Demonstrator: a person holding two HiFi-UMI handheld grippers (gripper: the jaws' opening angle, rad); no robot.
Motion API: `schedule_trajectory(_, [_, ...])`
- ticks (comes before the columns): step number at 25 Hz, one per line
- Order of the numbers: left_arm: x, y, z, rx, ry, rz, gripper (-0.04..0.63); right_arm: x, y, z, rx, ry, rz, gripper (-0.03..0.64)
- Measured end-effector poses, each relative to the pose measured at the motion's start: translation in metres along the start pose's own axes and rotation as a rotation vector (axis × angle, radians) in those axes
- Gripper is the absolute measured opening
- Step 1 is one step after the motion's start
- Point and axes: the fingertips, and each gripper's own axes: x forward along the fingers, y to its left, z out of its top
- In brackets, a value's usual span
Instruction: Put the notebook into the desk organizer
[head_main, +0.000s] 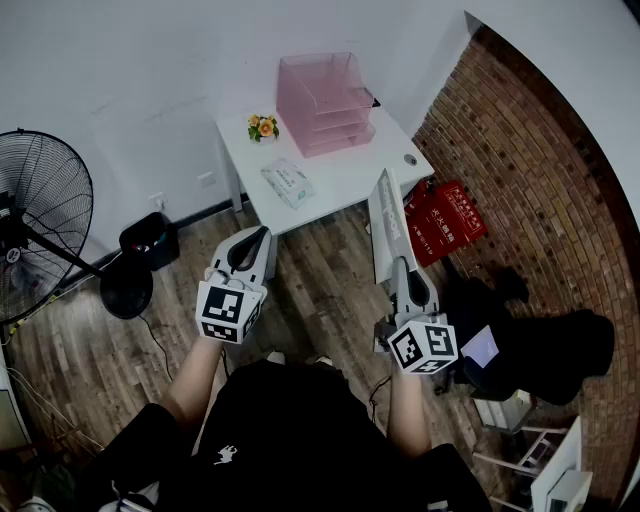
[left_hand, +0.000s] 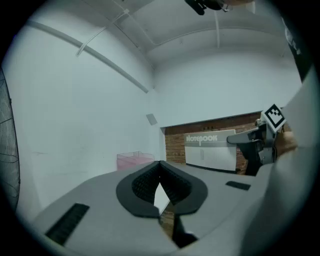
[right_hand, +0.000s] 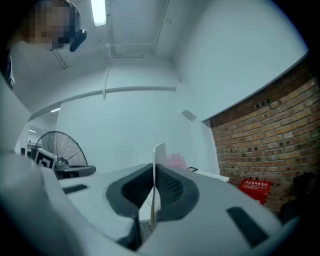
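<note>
Right gripper: the right gripper (head_main: 405, 280) had its jaws closed on the near edge of the notebook (head_main: 385, 225). In the right gripper view the pads pressed on both faces of the thin white slab (right_hand: 159, 155), with no gap showing.
Left gripper: the left gripper (head_main: 252, 240) had its jaws brought together at the tips with nothing between them. It was held level beside the right one, apart from the notebook.
Notebook: it was in the air, above the floor in front of the white table (head_main: 340, 175), resting on nothing. It stood on edge, its cover facing sideways toward the left gripper, whose view showed the printed front (left_hand: 210, 150).
Long axis: it ran straight forward from the right jaws, with the far end reaching over the near edge of the table.
Desk organizer: the pink, tiered desk organizer (head_main: 325, 100) sat at the far side of the table, by the wall.
Key relation: the organizer lay ahead and a little left of the notebook's far end, well apart from it. The right hand carried the load and was the one to reach in.
Judgement: the tiers looked flat, so the upright notebook would probably have needed turning flat before it slid in.
On the way: a tissue pack (head_main: 287, 183) and a small flower pot (head_main: 263, 127) sat left of that line.
</note>
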Motion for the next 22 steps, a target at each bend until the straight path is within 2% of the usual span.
schedule_trajectory(22, [-0.001,0.022,-0.009,-0.028,0.002,0.016,0.003,0.010,0.020,-0.010,0.011,0.025,0.027,0.012])
